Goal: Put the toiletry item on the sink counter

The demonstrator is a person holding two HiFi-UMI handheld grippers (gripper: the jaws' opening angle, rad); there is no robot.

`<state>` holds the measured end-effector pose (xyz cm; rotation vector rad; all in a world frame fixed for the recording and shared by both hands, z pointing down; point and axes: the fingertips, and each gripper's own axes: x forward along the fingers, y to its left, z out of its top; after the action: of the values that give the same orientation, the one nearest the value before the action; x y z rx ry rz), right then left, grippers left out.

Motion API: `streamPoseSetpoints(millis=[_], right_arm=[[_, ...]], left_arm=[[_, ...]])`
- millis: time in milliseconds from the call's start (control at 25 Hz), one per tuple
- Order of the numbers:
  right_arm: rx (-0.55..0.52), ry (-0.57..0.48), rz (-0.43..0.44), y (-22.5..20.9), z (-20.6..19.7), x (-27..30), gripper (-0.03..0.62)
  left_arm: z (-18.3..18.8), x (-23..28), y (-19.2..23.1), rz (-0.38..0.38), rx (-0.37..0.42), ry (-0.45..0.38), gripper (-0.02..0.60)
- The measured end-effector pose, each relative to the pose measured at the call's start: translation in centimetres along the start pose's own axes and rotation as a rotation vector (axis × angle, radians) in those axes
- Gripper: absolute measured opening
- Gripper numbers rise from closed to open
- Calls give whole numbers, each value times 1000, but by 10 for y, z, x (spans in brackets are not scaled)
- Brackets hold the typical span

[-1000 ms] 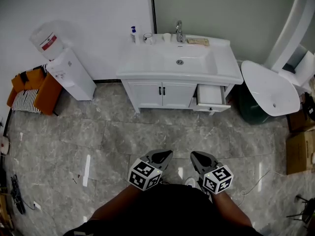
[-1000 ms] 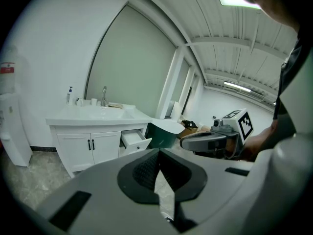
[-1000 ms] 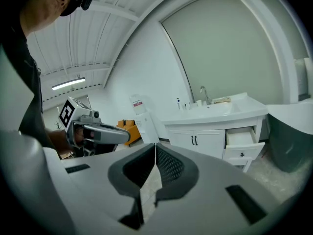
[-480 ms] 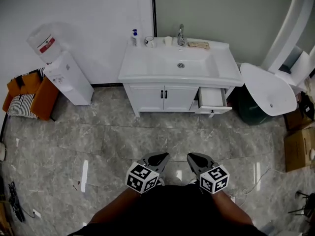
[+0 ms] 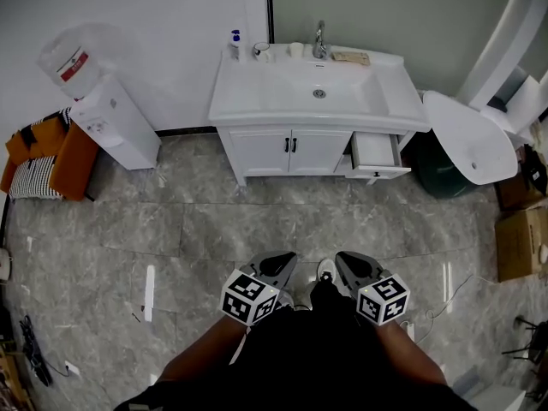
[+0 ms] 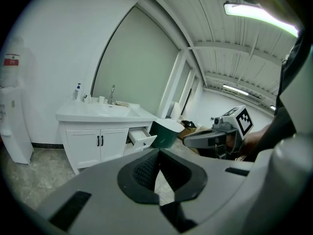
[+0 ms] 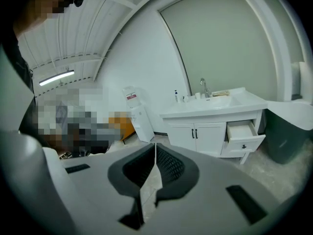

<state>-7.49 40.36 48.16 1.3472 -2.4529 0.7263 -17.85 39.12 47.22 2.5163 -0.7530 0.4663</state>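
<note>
The white sink counter (image 5: 257,101) stands against the far wall, well ahead of both grippers. Along its back edge are a blue-capped bottle (image 5: 235,43), two small cups (image 5: 261,52), a faucet (image 5: 320,37) and a flat tan item (image 5: 349,57). My left gripper (image 5: 278,268) and right gripper (image 5: 351,268) are side by side close to my body, over the floor, pointing at the vanity. Each has its jaws together with nothing between them, as seen in the left gripper (image 6: 157,153) and right gripper (image 7: 155,146) views. The right gripper (image 6: 188,140) also shows in the left gripper view.
One vanity drawer (image 5: 375,151) is pulled open at the right. A water dispenser (image 5: 107,114) and an orange seat (image 5: 47,157) stand at the left. A white basin on a green bin (image 5: 467,135) and a cardboard box (image 5: 521,245) are at the right. Grey tiled floor (image 5: 214,221) lies between.
The view has shifted towards the vanity, which now looks slightly larger. Both grippers moved forward a little together, still shut. A shoe now shows between them.
</note>
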Motion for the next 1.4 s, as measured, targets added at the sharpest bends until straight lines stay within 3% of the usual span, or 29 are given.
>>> streamPoseSetpoints(millis=[240,520,960,1400], right_arm=[[15,12,25,-9,4,17,5],[62,-28,25,-50,27,44,5],[63,-65,24,-150,86,78,5],[60,-64,58,-230,117,97,5]], left_arm=[[4,8,15,25,-22,7,0],[16,30,35,64,-25,48,0],[96,120,75,83,29,34,0],[141,202,93,98,36,57,0]])
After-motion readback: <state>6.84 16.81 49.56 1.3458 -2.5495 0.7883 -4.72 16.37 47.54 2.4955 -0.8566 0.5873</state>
